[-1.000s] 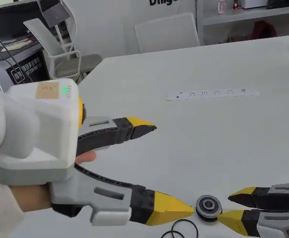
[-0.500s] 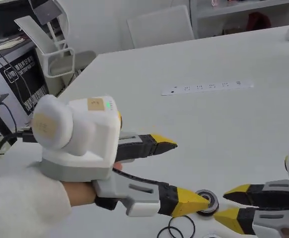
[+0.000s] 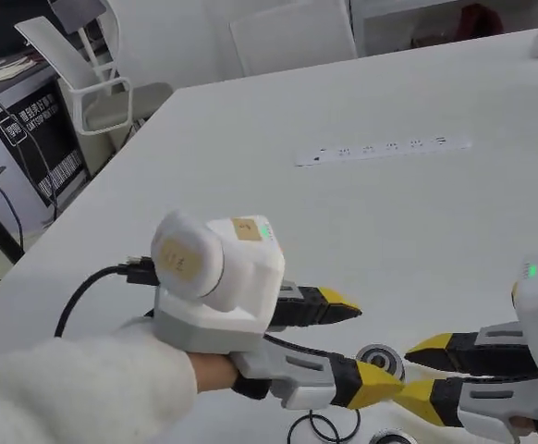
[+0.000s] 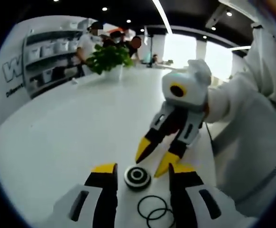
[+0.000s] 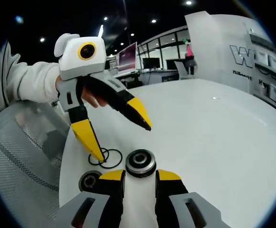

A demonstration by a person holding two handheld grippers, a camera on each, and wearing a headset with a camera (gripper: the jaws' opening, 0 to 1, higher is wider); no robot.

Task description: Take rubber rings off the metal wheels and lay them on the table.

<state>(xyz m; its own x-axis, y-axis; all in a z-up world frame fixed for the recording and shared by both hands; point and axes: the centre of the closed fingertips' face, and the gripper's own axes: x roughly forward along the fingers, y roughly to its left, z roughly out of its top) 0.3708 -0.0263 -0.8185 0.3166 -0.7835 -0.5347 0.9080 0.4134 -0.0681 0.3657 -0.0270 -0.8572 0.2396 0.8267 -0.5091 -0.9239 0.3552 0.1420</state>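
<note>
Against the picture a second ago, the left gripper has come forward and down. Its lower finger, which then pointed at the near-left side of the metal wheel, now reaches along that side, and its upper finger stands just beyond the wheel. The right gripper keeps about the same station on the wheel's right. The whole head view has also dipped, which brings a second wheel in at the bottom edge.

The wheel lies flat on the white surface with its round face up, so it has no long axis to line up with. A dark band runs round its rim, and I judge this to be a rubber ring not yet taken off. Two loose rubber rings lie overlapping on the surface, just to the near-left of the wheel and beside the second wheel.

The left fingers are spread wide and hold nothing. In the left gripper view the wheel sits in the gap between them. The right fingers are parted more narrowly and also hold nothing. In the right gripper view the wheel sits straight ahead of their tips, and I cannot tell whether it touches them.

The two grippers face each other across the wheel and both are close. The left looks the better placed to close, since it already brackets the wheel.
</note>
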